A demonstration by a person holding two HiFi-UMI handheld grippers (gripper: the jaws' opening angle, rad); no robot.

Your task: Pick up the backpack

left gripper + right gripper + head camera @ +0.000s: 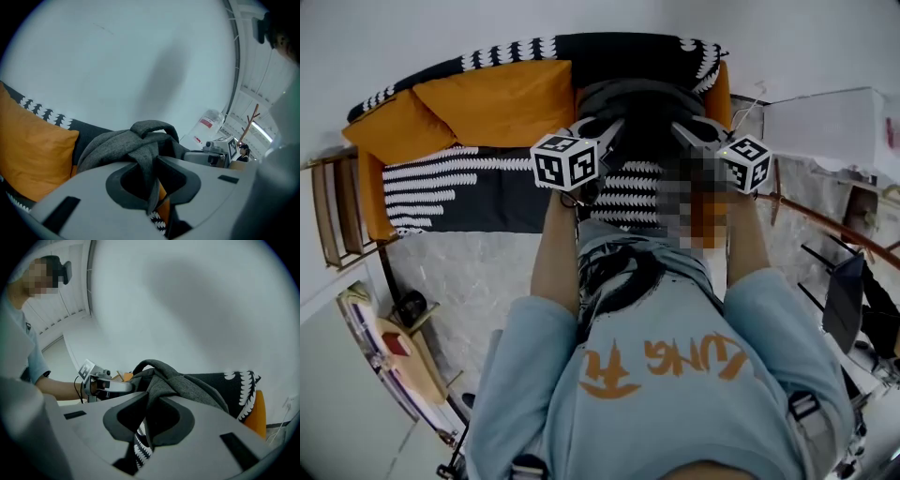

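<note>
1. My left tool (152,180) is pinched narrow on a strap of the dark grey fabric backpack (136,140).
2. My right tool (147,420) grips another strap, equally narrow.
3. Both arms (555,258) reach forward side by side; the backpack sits upper centre in the head view.

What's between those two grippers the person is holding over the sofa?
The grey backpack fills the stretch between the left gripper and the right gripper, plain in the head view. Each gripper view shows its jaws closed on a grey strap.
</note>
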